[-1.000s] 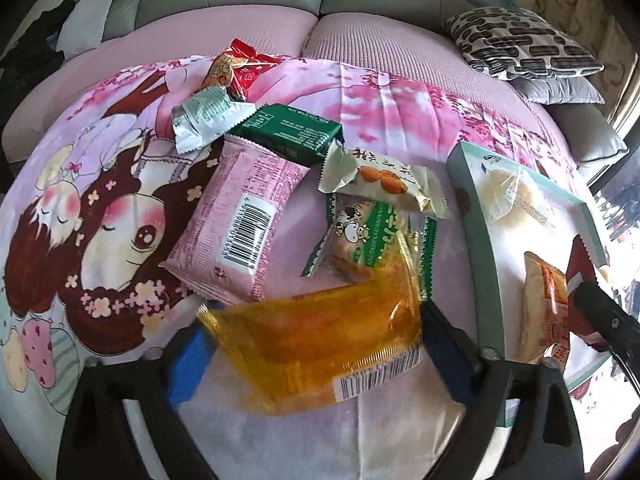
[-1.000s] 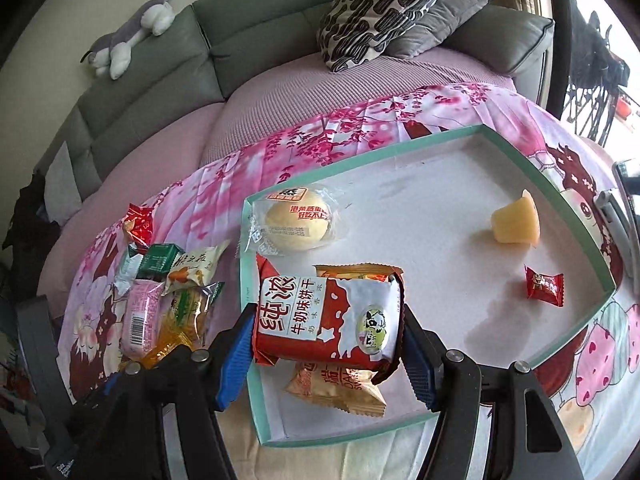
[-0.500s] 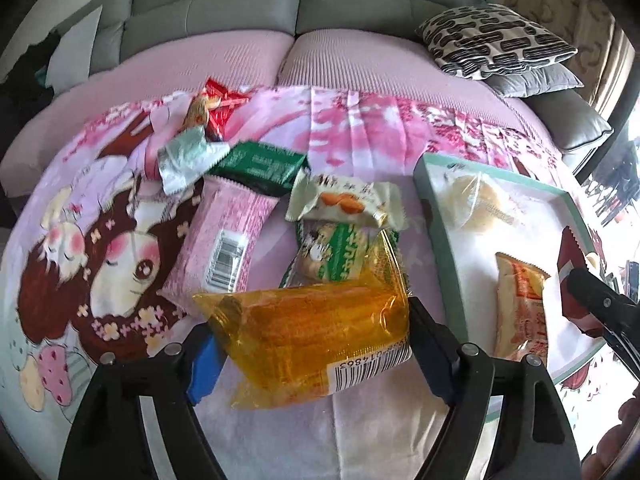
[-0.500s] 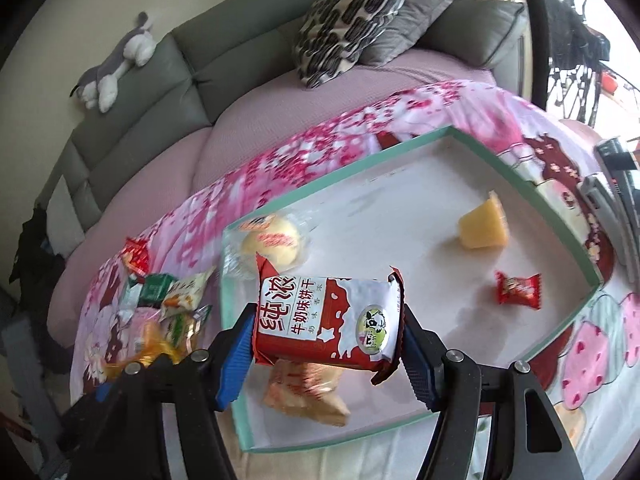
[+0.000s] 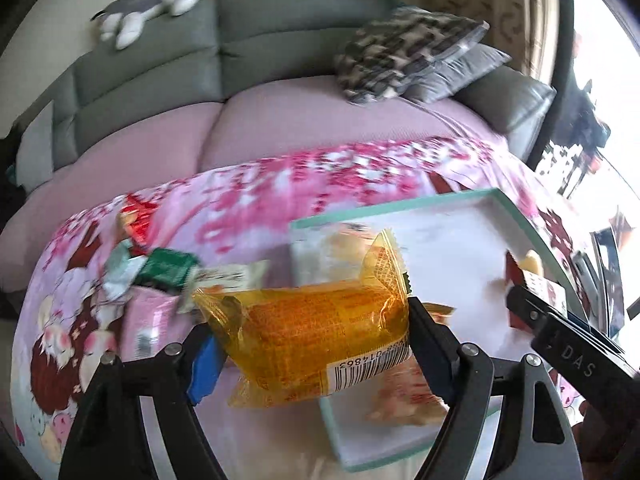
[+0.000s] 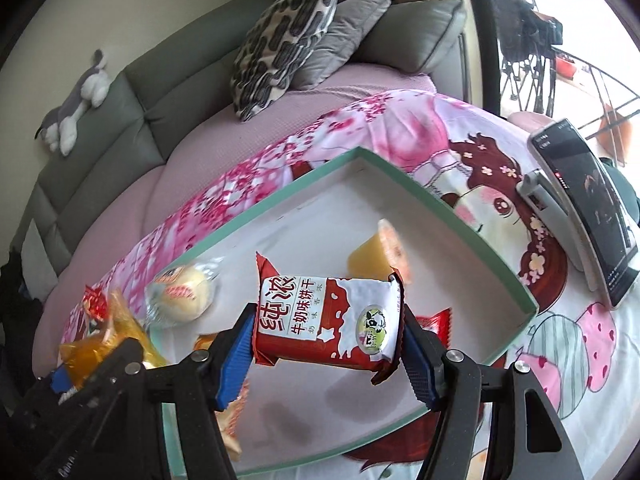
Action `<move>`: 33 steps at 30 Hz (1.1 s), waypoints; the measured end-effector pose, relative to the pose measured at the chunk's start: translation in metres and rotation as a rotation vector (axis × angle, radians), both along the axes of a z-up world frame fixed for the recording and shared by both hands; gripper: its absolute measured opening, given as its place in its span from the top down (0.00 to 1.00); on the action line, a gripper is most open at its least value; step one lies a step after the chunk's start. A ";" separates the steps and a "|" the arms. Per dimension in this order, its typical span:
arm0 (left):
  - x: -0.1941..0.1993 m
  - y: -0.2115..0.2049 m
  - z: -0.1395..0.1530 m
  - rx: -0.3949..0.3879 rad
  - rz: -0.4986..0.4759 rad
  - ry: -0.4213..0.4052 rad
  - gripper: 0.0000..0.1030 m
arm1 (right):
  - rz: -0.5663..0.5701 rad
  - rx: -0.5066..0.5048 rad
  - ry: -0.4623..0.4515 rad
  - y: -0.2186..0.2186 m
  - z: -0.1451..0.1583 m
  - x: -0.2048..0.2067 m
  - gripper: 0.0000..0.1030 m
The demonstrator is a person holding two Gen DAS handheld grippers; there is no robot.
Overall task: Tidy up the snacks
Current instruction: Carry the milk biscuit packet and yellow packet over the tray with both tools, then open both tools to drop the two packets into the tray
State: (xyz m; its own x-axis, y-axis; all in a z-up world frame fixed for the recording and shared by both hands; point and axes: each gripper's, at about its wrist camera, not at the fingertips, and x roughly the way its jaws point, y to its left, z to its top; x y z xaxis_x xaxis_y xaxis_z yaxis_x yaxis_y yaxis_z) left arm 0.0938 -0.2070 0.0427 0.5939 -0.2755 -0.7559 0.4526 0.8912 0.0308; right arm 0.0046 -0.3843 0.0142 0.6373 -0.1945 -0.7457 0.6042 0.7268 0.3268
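The yellow snack packet (image 5: 316, 344) is glossy, translucent film, crinkled at its seams. The red-and-white biscuit packet (image 6: 328, 320) is shiny printed foil. The tray (image 6: 460, 216) looks like matt card, white inside with a pale green rim. Under it lies a soft printed cloth (image 6: 460, 152) over ribbed pink fabric (image 5: 280, 120). Each hand-held gripper (image 6: 328, 344) is matt black plastic with blue rubbery pads (image 6: 236, 344) and small metal screws. The phone (image 6: 592, 200) screen, far right, is glossy.

A grey sofa (image 6: 132, 92) is curving along the pale wall ahead of the gripper, a plush toy (image 6: 76, 112) lying on its backrest. Two cushions (image 6: 296, 36) are leaning ahead-right, where daylight is pouring through a window (image 6: 560, 40).
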 end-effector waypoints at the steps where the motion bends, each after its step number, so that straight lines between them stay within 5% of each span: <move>1: 0.000 -0.008 -0.003 0.006 -0.015 0.006 0.20 | -0.010 0.001 -0.001 -0.004 -0.001 -0.001 0.33; 19: 0.001 -0.081 -0.009 0.026 -0.160 -0.073 0.20 | -0.118 -0.059 -0.044 -0.036 0.006 -0.018 0.33; 33: 0.005 -0.068 -0.013 -0.047 -0.134 -0.007 0.08 | -0.113 -0.133 0.024 -0.027 0.008 -0.011 0.32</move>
